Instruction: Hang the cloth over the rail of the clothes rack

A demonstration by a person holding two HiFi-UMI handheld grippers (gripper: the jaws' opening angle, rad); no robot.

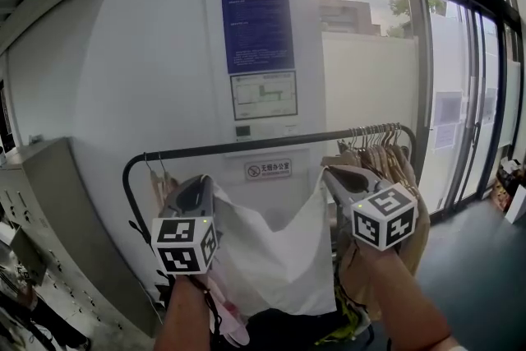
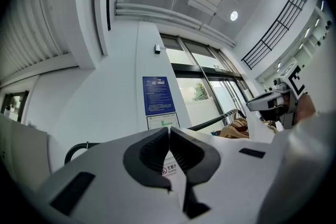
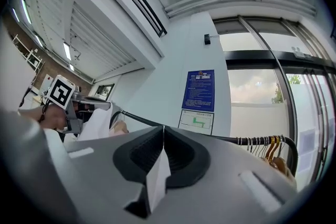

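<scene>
Both left gripper [image 1: 207,182] and right gripper [image 1: 327,172] clamp cloth [image 1: 275,259] near rail [image 1: 271,144].

The black rail [image 1: 246,145] of the clothes rack stretched left to right in front of me, against the far wall. A cluster of hangers [image 1: 374,134] carrying pale garments [image 1: 400,170] crowded its right end; a single hanger [image 1: 152,168] hung near its left bend.
</scene>
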